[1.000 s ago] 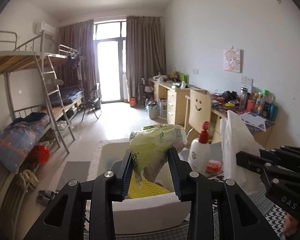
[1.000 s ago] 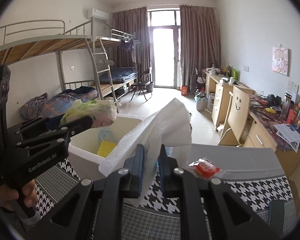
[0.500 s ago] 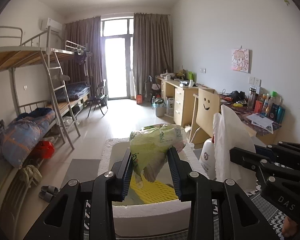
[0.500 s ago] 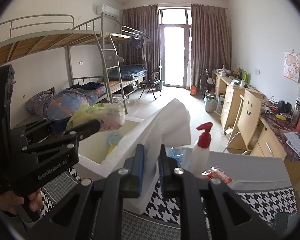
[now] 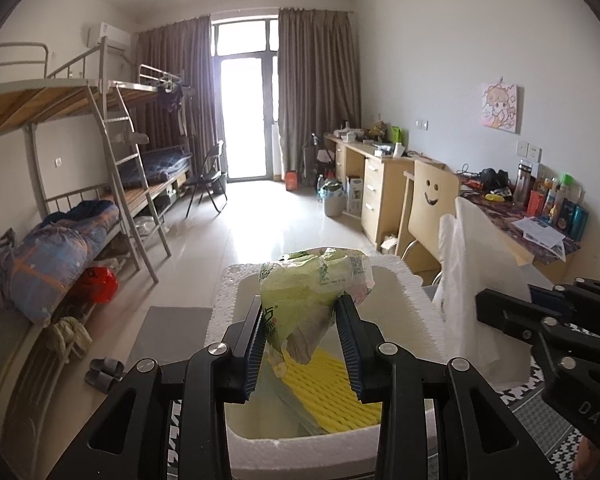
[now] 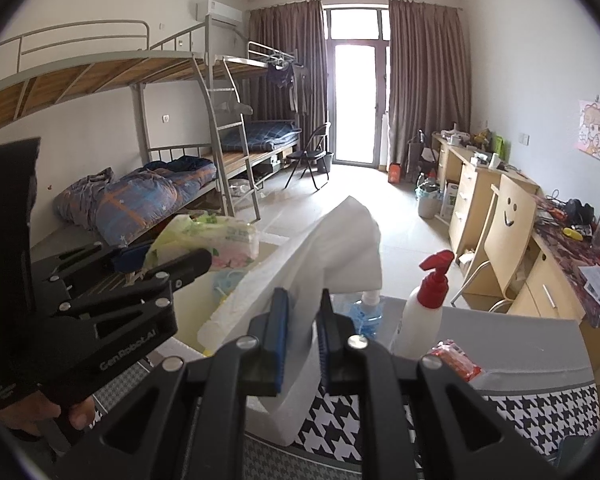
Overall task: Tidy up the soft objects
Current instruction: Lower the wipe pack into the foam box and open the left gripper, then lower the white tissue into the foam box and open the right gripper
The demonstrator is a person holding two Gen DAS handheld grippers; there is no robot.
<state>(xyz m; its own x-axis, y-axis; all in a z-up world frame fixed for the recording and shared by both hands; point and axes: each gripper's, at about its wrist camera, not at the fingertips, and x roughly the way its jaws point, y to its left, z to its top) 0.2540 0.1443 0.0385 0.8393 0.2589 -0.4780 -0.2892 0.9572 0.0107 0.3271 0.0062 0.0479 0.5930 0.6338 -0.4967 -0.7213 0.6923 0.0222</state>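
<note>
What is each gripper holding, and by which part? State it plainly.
Left gripper clamps the green tissue pack by its lower end. Right gripper pinches the white foam sheet near its lower edge.

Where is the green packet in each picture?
Left wrist view: the green packet sits low in the middle, pinched by the left gripper above the foam box.
Right wrist view: the packet is at middle left, in that same gripper, over the box.
Shared landmark: the smiley chair by the desk.
</note>
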